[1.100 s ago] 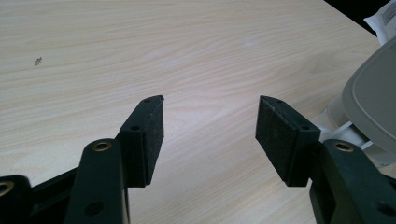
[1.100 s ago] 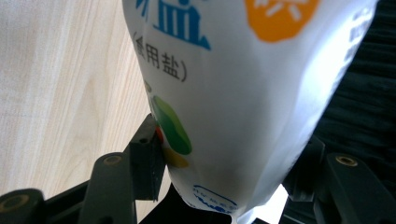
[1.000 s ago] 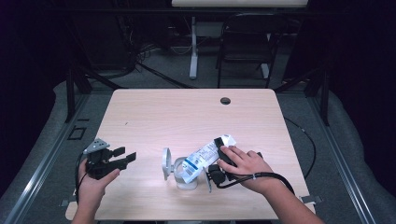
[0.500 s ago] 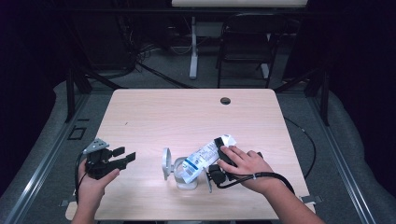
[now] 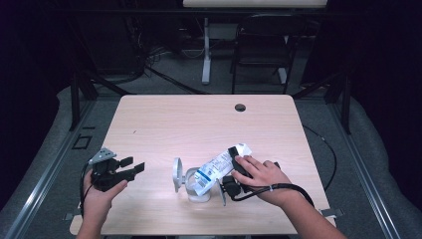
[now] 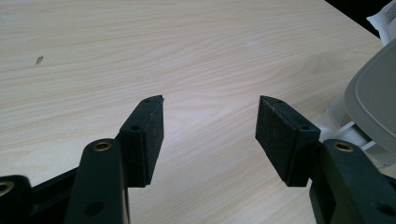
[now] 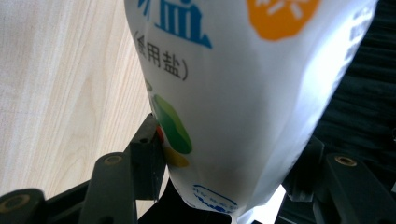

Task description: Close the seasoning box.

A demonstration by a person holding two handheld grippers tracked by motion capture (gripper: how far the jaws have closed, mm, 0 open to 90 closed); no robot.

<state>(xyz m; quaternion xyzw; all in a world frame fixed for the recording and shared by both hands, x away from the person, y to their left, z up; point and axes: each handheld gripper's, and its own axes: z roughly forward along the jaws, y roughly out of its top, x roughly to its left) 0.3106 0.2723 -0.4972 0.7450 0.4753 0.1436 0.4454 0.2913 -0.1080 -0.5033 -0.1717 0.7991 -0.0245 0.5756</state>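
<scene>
Plainly, the left gripper hovers near the tabletop's front left corner, jaws spread wide with nothing between them, pointing toward the middle of the front edge; there a small clear container stands with its round grey lid flipped up on the left; tilted over its mouth lies the white salt bag, long axis slanting up toward the right edge (lower end at the container, upper end raised); the right gripper clasps the bag across its width, pads pressed on both sides; pouring, I judge, depends on this tilt, and the right hand is nearer.
</scene>
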